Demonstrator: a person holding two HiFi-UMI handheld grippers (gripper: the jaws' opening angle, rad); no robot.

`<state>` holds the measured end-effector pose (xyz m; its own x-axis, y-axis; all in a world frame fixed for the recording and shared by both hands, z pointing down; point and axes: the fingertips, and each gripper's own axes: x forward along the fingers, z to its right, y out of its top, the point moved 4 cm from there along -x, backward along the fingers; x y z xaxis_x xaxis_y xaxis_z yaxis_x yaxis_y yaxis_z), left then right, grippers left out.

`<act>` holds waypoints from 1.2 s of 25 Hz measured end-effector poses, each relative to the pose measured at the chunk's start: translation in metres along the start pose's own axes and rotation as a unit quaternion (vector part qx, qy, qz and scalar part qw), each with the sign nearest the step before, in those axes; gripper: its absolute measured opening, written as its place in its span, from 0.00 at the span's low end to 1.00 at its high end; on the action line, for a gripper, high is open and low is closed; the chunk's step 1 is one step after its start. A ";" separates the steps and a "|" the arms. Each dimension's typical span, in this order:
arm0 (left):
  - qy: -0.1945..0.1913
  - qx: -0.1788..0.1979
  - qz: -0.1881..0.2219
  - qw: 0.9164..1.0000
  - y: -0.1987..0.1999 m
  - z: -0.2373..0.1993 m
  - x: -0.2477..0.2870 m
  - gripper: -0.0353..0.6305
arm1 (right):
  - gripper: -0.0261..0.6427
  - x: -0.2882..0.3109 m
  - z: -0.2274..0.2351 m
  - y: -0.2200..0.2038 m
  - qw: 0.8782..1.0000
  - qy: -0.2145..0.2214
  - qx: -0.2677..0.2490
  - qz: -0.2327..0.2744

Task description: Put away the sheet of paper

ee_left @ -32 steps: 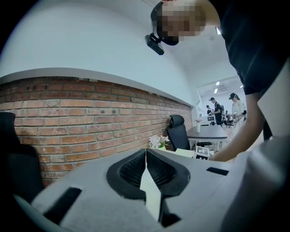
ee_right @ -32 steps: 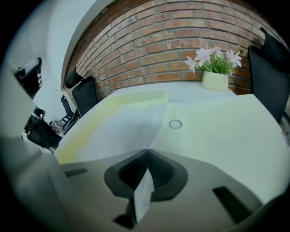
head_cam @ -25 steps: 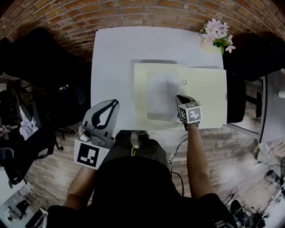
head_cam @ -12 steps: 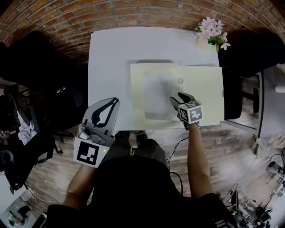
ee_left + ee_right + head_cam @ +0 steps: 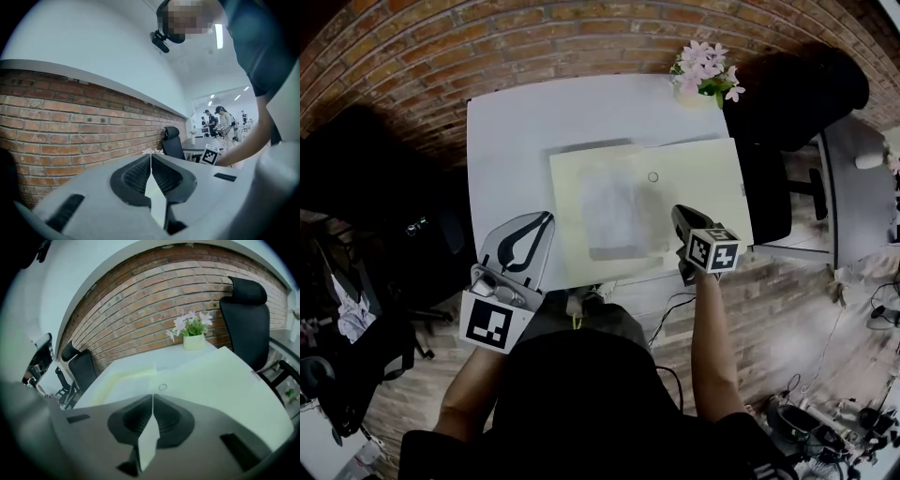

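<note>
A pale yellow folder lies open on the white table. The whitish sheet of paper rests flat on its left half. My right gripper hovers over the folder's right half, just right of the sheet and near the table's front edge. Its jaws have just been closing and now meet with nothing between them. A small round fastener on the folder lies straight ahead of them. My left gripper is shut and empty, held at the table's front left edge, apart from the folder.
A pot of pink flowers stands at the table's far right corner, also visible in the right gripper view. A black office chair is beyond the right side. A brick wall runs behind the table.
The right gripper was shut at the sheet's near right corner, opened, then lifted away to the right and shut again with nothing in it. The left gripper has barely shifted.
</note>
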<state>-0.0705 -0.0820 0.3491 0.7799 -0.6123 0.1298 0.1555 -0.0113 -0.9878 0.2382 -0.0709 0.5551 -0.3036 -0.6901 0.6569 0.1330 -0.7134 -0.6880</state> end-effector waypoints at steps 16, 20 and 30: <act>-0.048 0.015 0.053 0.997 0.036 0.002 0.021 0.10 | 0.06 -0.101 -0.028 0.089 0.983 -0.058 0.006 0.172; -0.056 0.018 0.067 0.996 0.042 0.003 0.026 0.09 | 0.06 -0.131 -0.048 0.121 0.974 -0.059 -0.027 0.219; -0.049 0.021 0.095 0.994 0.063 -0.003 0.021 0.09 | 0.06 -0.201 -0.096 0.169 0.942 -0.079 -0.097 0.313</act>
<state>-0.0458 -0.0981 0.2891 0.8522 -0.5210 -0.0487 0.0237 0.1313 -0.9911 0.2314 -0.0413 0.2777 -0.0774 -0.9884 0.1310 0.0600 -0.1358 -0.9889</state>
